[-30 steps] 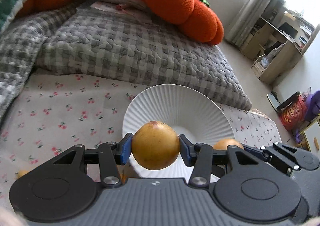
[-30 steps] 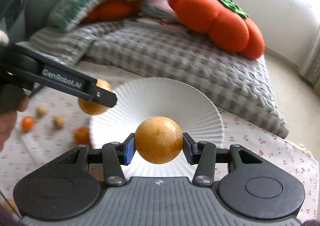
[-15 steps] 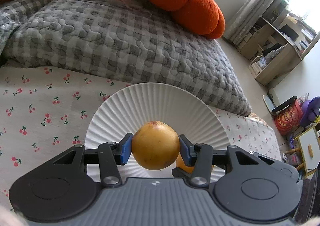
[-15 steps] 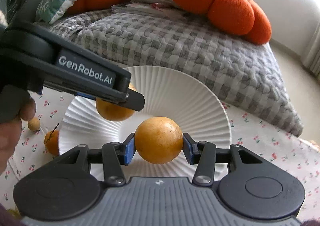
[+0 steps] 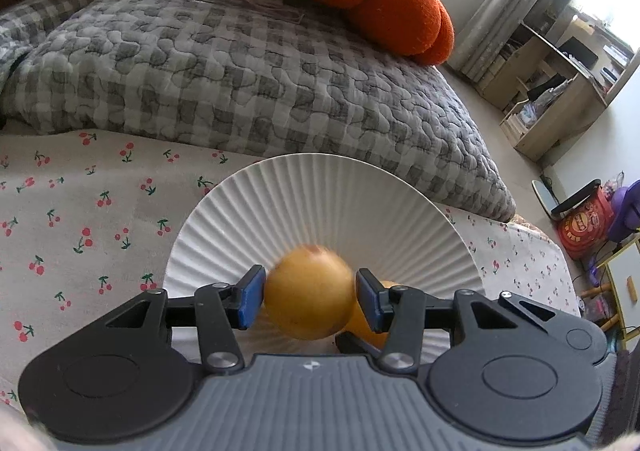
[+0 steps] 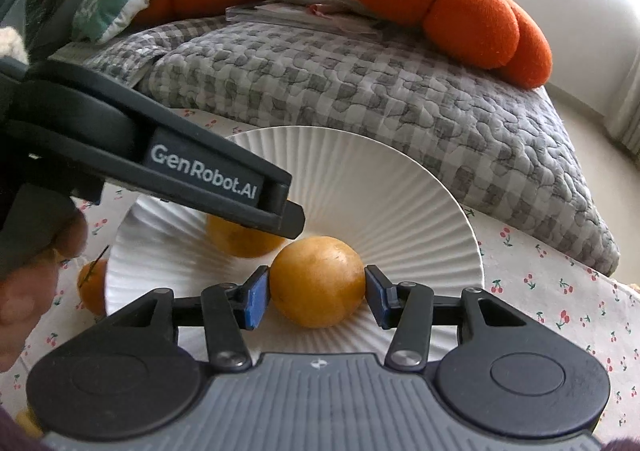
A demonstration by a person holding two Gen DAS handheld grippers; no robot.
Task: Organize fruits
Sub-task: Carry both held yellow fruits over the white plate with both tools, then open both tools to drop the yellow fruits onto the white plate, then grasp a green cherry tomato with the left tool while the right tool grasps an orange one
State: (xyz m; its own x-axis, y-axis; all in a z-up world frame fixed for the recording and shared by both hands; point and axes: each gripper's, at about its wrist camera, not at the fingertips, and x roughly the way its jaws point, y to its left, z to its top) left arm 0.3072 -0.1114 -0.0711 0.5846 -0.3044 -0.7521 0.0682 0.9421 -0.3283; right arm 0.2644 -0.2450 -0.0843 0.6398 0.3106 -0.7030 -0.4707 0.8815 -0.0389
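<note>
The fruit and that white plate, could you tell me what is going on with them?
A person holds a tool in each hand, sorting fruit onto the white ribbed plate on a cherry-print cloth. The left tool has a yellow-orange fruit between its pads, blurred, so its grip is unclear. The right tool brackets another fruit low over the plate. A small orange fruit lies beside the plate.

My left gripper (image 5: 309,301) clamps a yellow fruit (image 5: 308,291), and in the right wrist view it reaches in from ten o'clock, with my left hand (image 6: 28,287) at nine. My right gripper (image 6: 316,299) is pinching a golden fruit (image 6: 318,281).
</note>
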